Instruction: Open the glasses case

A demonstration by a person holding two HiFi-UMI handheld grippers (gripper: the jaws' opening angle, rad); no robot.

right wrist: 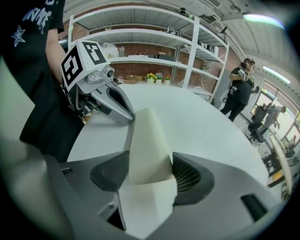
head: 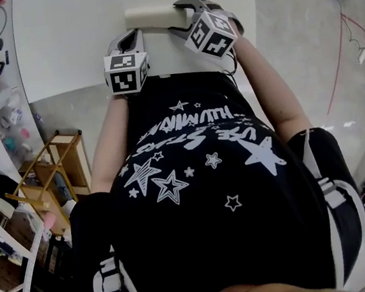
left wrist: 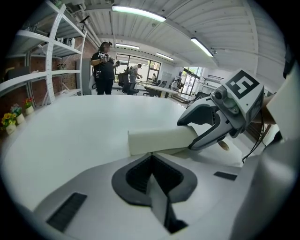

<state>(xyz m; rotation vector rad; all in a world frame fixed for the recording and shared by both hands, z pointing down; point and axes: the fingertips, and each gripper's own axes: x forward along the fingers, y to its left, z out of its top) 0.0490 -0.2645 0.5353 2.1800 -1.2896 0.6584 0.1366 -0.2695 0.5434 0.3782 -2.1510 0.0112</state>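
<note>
A cream, closed glasses case lies on the white table, close to its near edge. My right gripper is shut on the case's right end. In the right gripper view the case fills the gap between both dark pads. My left gripper is shut with nothing in it. Its tips sit at the near side of the case's left end. The left gripper view shows its pads meeting just below the case. I cannot tell whether they touch it.
The table's near edge lies against the person's body. A wooden chair stands on the floor at the left. White shelves line the brick wall. A person stands far beyond the table, others further back.
</note>
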